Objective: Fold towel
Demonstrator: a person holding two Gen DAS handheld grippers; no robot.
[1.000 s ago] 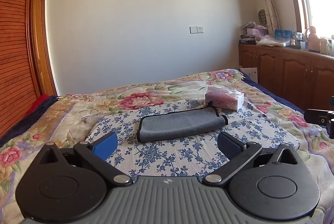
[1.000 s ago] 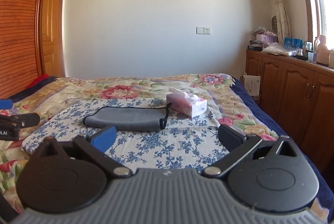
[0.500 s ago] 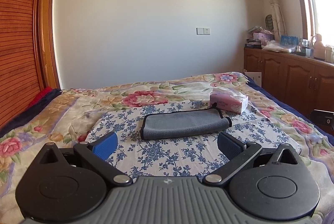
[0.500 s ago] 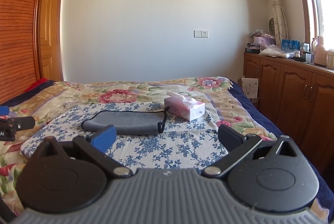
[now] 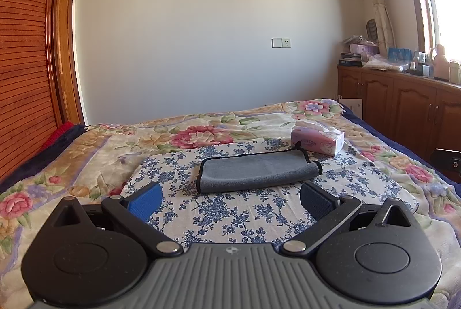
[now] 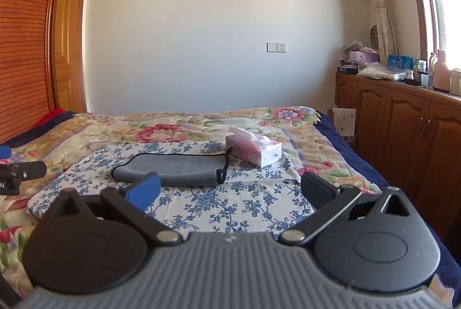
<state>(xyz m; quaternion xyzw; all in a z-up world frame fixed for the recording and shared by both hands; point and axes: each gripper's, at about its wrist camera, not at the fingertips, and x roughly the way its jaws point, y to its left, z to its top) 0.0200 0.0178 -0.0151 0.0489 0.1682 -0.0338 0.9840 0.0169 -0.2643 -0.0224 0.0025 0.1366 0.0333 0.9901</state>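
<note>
A grey towel with black trim (image 5: 256, 171) lies folded in a narrow band on a blue-flowered white cloth (image 5: 230, 211) on the bed. It also shows in the right wrist view (image 6: 173, 169). My left gripper (image 5: 230, 201) is open and empty, held back from the towel's near edge. My right gripper (image 6: 230, 189) is open and empty, nearer than the towel and to its right. Part of the left gripper (image 6: 17, 172) shows at the left edge of the right wrist view, and part of the right gripper (image 5: 446, 163) shows at the right edge of the left wrist view.
A pink tissue box (image 5: 318, 140) stands just beyond the towel's right end; it also shows in the right wrist view (image 6: 253, 150). The bed has a floral quilt (image 5: 86, 153). Wooden cabinets (image 6: 403, 130) line the right wall; a wooden wardrobe (image 5: 26, 64) stands at left.
Both views have drawn slightly back and levelled; the towel looks a little farther off. The towel and tissue box have not moved. Both grippers stay open.
</note>
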